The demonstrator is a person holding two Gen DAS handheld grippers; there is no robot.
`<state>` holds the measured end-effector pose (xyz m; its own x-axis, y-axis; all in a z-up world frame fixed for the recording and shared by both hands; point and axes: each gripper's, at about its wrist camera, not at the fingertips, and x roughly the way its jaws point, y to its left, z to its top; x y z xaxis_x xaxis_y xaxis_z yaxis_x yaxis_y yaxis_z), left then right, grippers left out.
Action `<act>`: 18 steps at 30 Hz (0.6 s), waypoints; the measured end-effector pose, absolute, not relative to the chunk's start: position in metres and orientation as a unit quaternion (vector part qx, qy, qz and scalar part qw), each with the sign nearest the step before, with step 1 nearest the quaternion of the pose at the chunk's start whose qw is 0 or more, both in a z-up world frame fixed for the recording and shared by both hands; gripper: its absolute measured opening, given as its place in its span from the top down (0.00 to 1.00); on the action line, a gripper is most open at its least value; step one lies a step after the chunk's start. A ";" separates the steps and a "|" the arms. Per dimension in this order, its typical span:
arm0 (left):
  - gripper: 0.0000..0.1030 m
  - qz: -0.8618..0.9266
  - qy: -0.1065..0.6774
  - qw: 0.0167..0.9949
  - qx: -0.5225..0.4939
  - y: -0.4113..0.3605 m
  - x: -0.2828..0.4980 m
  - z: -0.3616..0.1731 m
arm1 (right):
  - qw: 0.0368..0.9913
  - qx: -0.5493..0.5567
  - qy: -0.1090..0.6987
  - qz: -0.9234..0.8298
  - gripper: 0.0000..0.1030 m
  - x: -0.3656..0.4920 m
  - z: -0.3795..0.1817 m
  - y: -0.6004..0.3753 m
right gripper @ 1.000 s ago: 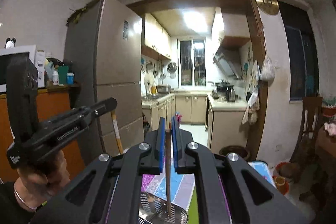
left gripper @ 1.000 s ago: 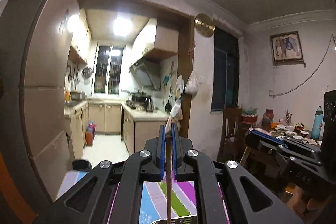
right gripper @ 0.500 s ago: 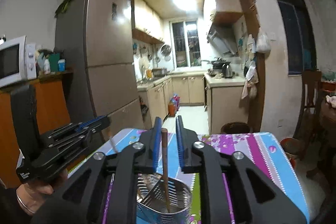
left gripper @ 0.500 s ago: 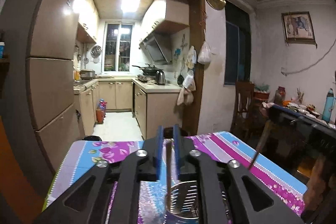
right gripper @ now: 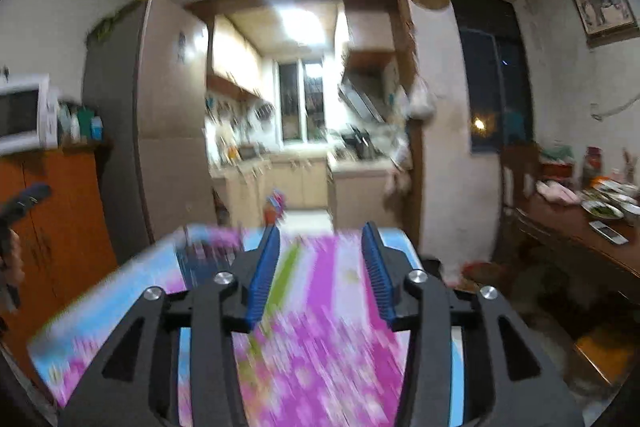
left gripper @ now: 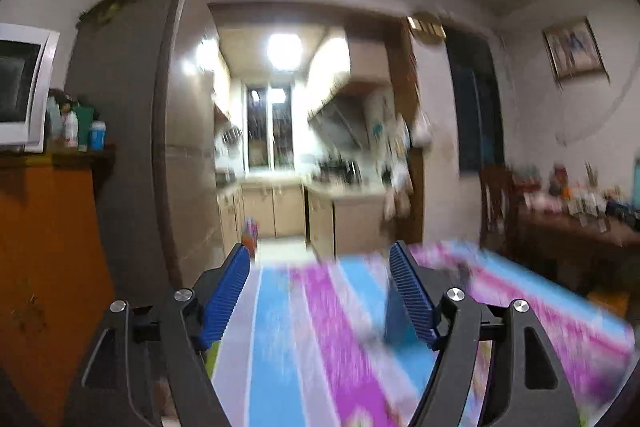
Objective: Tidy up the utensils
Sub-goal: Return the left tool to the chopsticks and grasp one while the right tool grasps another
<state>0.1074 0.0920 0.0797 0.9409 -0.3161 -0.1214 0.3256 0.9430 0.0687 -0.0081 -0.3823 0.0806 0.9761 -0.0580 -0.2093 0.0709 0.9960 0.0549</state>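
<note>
Pointing almost level across a striped cloth-covered table (left gripper: 280,327), both grippers look toward a kitchen doorway (right gripper: 304,131). No utensil or holder shows in either view, so which way the task's things lie, how their long axes run and which hand is nearer cannot be told; they are probably low and close, under the camera edge. Both views are blurred.

Left gripper (left gripper: 320,291): jaws opening, spread wide, blue pads bare, only cloth between them.

Right gripper (right gripper: 320,267): jaws opening, a narrower gap, also empty, touching nothing.

At the left edge of the right view, a hand (right gripper: 10,259) shows. A cluttered side table (right gripper: 580,227) stands to the right.
</note>
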 end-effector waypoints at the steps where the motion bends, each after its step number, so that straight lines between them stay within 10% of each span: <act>1: 0.30 -0.168 0.076 0.981 0.056 0.091 0.093 0.064 | 0.991 0.033 0.123 -0.036 0.58 -0.018 0.068 -0.383; 8: 0.55 -0.195 0.243 0.945 0.101 0.058 0.017 -0.057 | 0.958 0.075 0.273 -0.048 0.58 -0.069 -0.036 -0.362; 18: 0.68 -0.191 0.271 0.936 0.120 0.024 -0.026 -0.110 | 0.955 0.020 0.297 -0.016 0.59 -0.095 -0.091 -0.292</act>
